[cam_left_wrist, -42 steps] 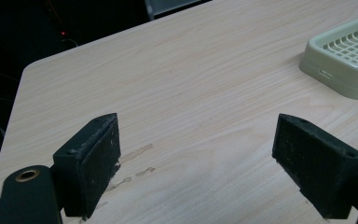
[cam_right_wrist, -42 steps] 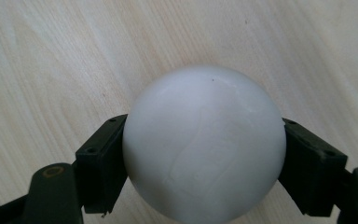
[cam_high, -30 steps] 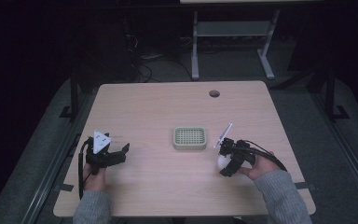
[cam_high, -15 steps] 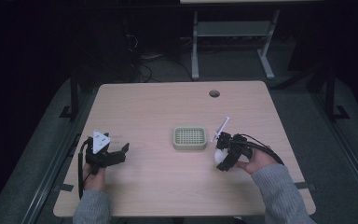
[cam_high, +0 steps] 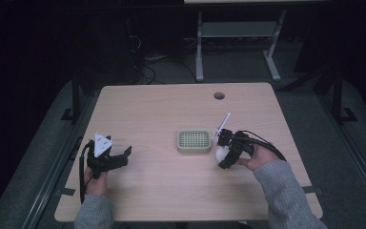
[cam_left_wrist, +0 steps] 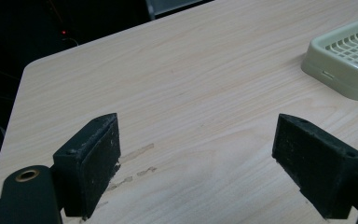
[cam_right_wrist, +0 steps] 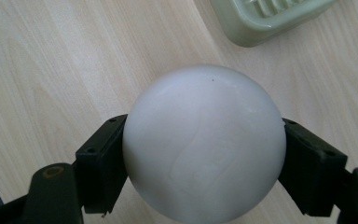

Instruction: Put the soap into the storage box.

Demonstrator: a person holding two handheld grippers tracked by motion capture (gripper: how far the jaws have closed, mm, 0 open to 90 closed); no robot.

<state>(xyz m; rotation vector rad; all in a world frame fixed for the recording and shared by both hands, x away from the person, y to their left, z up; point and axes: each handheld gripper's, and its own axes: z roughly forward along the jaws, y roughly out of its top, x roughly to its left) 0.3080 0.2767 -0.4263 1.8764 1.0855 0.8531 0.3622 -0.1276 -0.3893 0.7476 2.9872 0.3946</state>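
Carrying the ball toward the tray

Resting near the tabletop's left edge, our left hand-held gripper [cam_high: 119,157] gapes wide and empty. At the centre sits the green tray [cam_high: 194,140], still bare. Just right of it, our right hand-held gripper [cam_high: 221,151] clamps the white ball [cam_right_wrist: 204,142]; placing it remains, we judge.

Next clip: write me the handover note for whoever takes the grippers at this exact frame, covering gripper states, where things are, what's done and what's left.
Right gripper: shut on the white ball, one jaw on each side, held close beside the right end of the green soap dish; whether it is clear of the table I cannot tell.
Left gripper: open, holding nothing, over bare table at the left side.
Soap dish: mid-table, nothing in it.
Done: ball is gripped.
Left: probably carry the ball over the dish, set it on the grid and release. The left gripper could steady the dish if it slides.
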